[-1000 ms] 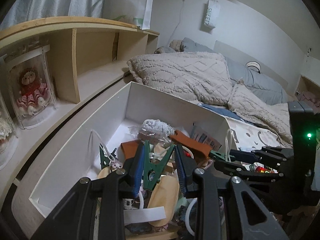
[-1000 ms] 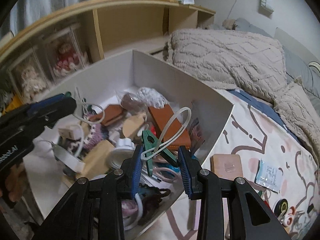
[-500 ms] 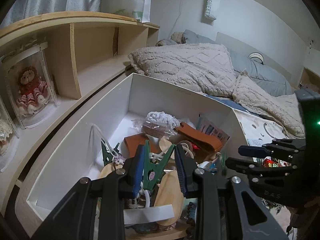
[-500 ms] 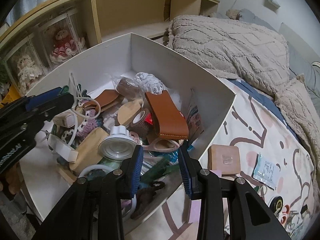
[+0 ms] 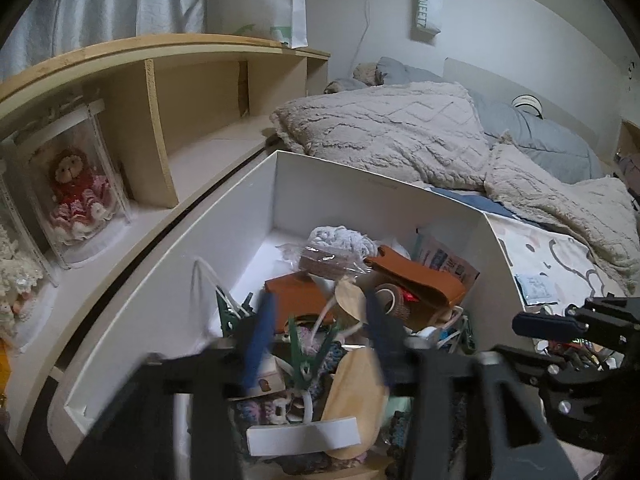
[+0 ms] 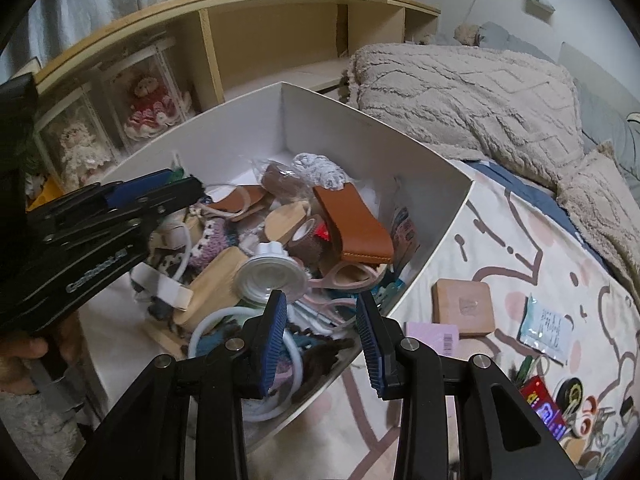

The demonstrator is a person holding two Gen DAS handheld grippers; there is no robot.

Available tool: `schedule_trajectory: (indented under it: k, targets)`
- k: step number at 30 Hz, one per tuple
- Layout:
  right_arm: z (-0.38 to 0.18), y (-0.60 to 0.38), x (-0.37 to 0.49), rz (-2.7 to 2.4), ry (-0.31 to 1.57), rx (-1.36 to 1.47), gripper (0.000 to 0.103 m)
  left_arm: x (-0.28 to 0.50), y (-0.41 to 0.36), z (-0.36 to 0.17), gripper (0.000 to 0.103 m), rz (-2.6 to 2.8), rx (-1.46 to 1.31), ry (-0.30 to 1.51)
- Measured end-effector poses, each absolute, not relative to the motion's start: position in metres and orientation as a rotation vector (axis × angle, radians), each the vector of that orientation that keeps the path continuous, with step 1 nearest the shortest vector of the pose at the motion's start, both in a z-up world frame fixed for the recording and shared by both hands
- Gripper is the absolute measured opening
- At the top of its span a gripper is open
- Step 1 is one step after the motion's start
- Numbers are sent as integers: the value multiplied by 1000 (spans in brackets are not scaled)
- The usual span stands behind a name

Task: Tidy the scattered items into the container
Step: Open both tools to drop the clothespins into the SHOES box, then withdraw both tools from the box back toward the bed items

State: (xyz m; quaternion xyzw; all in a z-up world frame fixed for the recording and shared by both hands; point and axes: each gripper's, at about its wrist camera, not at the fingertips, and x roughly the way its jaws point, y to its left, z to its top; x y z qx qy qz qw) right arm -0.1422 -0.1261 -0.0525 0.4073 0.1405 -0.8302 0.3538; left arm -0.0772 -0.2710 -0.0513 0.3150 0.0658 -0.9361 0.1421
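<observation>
wooden block beside box, right view only

White box brimful; open top.

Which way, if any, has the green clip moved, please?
Yes: green clip sank slightly against the white box; left gripper jaws, just opening, flank it.

A small bag hangs on the wall, and it says "SWEETZ" in tall letters going down. The left gripper has white letters on its black side, but they are too blurry to read. The small packets and cards have print too tiny to read.
</observation>
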Motion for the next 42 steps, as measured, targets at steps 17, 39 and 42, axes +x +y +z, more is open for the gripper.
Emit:
schedule_trajectory:
  k: [17,39,42]
  targets:
    - [-49,-122,-133,-2177,378,998,36,-70,-257,-43,63,-2721,881,111]
    - [-44,-91,-113,-2359,413,799,103,-58,-239,-30,103,-2712,801,69]
    - [-39,-84,-109,-2378,384,773,103,-57,-235,-29,103,-2716,794,65]
